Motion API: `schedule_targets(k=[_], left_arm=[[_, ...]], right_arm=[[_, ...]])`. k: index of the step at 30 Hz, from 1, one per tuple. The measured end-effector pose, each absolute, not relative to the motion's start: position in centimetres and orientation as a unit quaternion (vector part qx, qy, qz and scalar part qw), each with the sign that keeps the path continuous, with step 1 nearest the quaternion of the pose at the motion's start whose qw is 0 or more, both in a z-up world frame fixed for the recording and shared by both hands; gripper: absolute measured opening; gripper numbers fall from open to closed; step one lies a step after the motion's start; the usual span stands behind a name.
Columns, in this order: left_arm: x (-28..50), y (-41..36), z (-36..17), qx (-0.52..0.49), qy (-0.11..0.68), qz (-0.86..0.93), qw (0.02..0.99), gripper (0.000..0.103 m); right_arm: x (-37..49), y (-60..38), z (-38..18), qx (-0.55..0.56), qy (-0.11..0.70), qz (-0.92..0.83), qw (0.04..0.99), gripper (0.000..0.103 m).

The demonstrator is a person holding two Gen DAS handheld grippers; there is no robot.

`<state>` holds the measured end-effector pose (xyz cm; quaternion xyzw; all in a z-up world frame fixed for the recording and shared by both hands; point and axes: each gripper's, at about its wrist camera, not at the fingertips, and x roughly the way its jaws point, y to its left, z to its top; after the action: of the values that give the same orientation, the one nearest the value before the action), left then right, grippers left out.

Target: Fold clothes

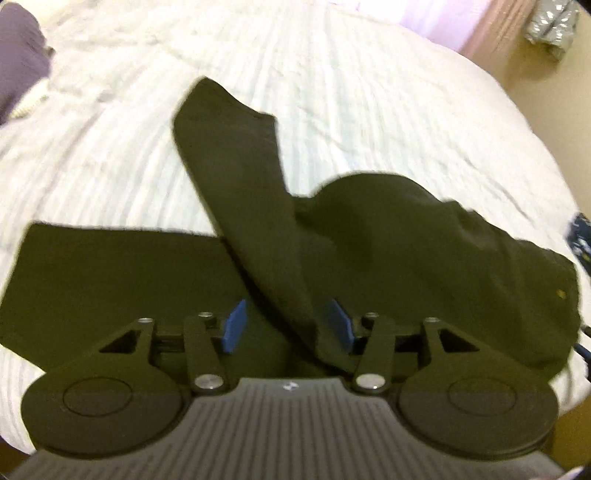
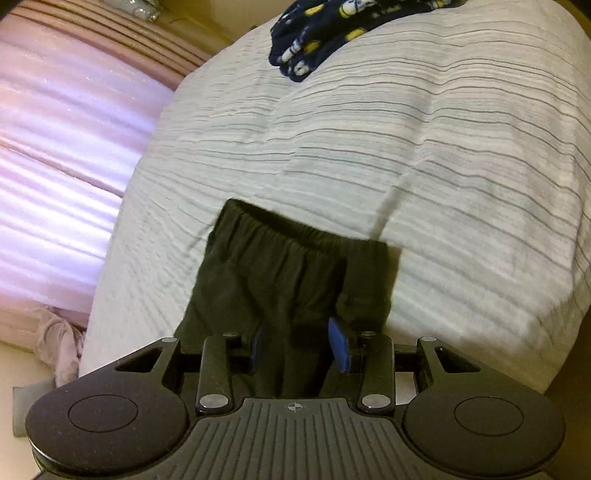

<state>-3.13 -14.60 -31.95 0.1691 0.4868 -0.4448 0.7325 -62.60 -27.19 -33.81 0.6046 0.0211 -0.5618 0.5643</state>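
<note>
Dark trousers (image 1: 332, 236) sprawl on striped bedspread (image 1: 332, 92); both grippers grasp them.

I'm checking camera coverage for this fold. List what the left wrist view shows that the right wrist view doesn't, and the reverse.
Left wrist only: both dark trouser legs, one lying flat, one lifted across it, and a purple cloth at the far corner.

Right wrist only: the gathered elastic waistband, the pink striped curtain.

Both: the dark green fabric trousers between each tool's blue pads, left tool, right tool, the white striped bedspread, and the navy patterned garment.
</note>
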Motion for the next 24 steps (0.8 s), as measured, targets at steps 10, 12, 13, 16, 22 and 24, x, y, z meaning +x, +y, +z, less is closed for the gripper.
schedule_targets(k=[10,12,13,16,22,24], left_arm=[[-1.1,-23.5,-32.8,0.232,0.415,-0.439,0.763,0.052],[-1.3,-25.2,-33.6,0.259,0.406,-0.435,0.761,0.054],[-1.5,-25.9,-34.2,0.274,0.402,-0.43,0.76,0.054],[-2.2,-27.5,-36.3,0.333,0.385,-0.407,0.759,0.053],[-1.2,-25.1,-36.7,0.306,0.371,-0.361,0.799,0.01],[-0.4,-21.7,-34.2,0.218,0.362,-0.345,0.838,0.009]], right_arm=[[-63.7,-28.7,-37.1,0.621,-0.002,-0.556,0.553,0.041],[-63.9,-28.6,-37.3,0.621,-0.005,-0.554,0.555,0.041],[-64.0,-28.6,-37.3,0.622,-0.007,-0.552,0.556,0.041],[-64.1,-27.8,-36.6,0.622,-0.009,-0.548,0.56,0.041],[-64.4,-27.4,-36.5,0.63,-0.017,-0.542,0.555,0.041],[-64.4,-27.4,-36.3,0.631,-0.014,-0.541,0.556,0.041]])
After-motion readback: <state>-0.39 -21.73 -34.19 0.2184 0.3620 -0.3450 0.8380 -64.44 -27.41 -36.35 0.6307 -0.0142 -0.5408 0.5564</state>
